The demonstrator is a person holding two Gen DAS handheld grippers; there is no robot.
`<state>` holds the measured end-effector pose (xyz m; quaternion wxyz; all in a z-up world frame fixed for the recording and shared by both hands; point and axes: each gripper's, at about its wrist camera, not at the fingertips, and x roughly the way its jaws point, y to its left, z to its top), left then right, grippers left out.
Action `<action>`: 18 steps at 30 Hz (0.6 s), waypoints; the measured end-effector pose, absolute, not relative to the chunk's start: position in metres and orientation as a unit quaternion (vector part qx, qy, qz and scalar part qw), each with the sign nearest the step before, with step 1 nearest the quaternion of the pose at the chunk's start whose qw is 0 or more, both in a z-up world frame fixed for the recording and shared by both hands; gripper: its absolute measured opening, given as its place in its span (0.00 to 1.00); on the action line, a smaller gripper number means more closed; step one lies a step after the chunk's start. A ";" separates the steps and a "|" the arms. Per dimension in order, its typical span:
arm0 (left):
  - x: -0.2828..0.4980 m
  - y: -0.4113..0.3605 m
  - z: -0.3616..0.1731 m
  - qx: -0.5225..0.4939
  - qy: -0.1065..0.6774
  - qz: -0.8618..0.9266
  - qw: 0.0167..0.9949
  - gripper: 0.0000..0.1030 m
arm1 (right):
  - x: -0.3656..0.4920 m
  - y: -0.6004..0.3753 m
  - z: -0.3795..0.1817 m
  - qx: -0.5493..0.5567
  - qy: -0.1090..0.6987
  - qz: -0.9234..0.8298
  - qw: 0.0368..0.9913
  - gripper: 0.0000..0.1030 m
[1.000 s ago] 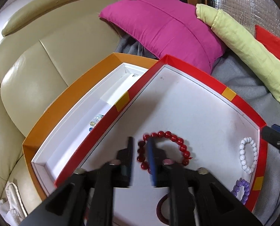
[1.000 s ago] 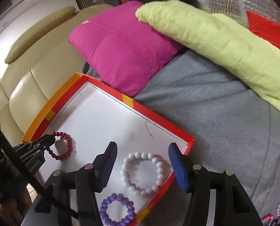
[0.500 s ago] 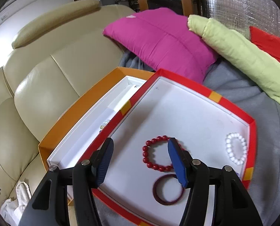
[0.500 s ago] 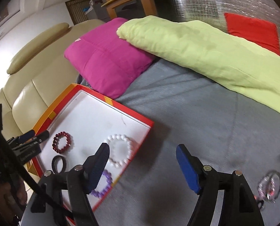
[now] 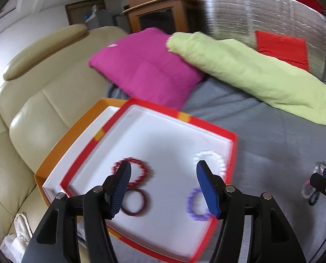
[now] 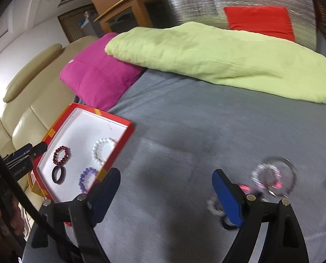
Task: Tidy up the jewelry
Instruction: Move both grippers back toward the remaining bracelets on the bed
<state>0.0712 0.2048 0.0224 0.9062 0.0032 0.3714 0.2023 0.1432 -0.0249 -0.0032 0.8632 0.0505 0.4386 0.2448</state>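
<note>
Left gripper (image 5: 164, 185): hanging above the red tray, jaws standing apart with nothing between them but air; it also pokes in at the left edge of the right wrist view.
Right gripper (image 6: 166, 194): over the grey blanket, jaws opening wide, nothing between the pads; just its tip shows at the right edge of the left wrist view.
Red tray (image 6: 119, 143): sits on the grey blanket beside the cream sofa, white floor inside, near corner cut off by the gripper arms.
Red bead bracelet (image 6: 61, 155): lying flat in the tray, partly behind a left finger in the left view and smeared by blur there.
Dark ring bracelet (image 6: 58, 175): flat in the tray, just below the red one.
White bead bracelet (image 6: 102, 151): in the tray, near its right wall.
Purple bead bracelet (image 6: 87, 178): in the tray's near corner, half hidden by a finger in both views.
Loose jewelry pile (image 6: 272, 179): out on the blanket, well apart from the tray, right beside the right gripper's blue finger; so blurred that single pieces cannot be told apart, some pink and clear beads, part hidden behind the finger.
Orange box (image 5: 53, 153): tucked under the tray's left side, its contents hard to make out.
Pink cushion (image 5: 145, 65): behind the tray.
Green cloth (image 6: 217, 59): spread across the back, overlapping the cushion.
Person's hand (image 6: 3, 219): dark, bottom left, mostly cut off.
</note>
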 end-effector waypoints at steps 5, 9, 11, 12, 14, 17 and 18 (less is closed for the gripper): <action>0.073 0.162 0.025 0.011 0.364 0.170 0.915 0.64 | 0.131 -0.068 0.000 0.062 0.433 0.221 0.872 0.85; 0.074 0.133 0.025 0.016 0.363 0.146 0.920 0.64 | 0.122 -0.097 0.003 0.062 0.429 0.199 0.879 0.85; 0.074 0.122 0.025 0.020 0.363 0.137 0.921 0.64 | 0.118 -0.112 0.005 0.064 0.428 0.188 0.882 0.86; 0.074 0.116 0.026 0.020 0.363 0.133 0.922 0.64 | 0.117 -0.118 0.005 0.066 0.427 0.184 0.883 0.86; 0.073 0.107 0.026 0.019 0.362 0.125 0.923 0.64 | 0.113 -0.131 0.006 0.068 0.426 0.176 0.885 0.86; 0.073 0.091 0.025 0.021 0.365 0.109 0.924 0.64 | 0.109 -0.147 0.004 0.070 0.429 0.163 0.886 0.86; 0.072 0.086 0.024 0.023 0.364 0.104 0.925 0.64 | 0.108 -0.152 0.003 0.071 0.430 0.157 0.886 0.86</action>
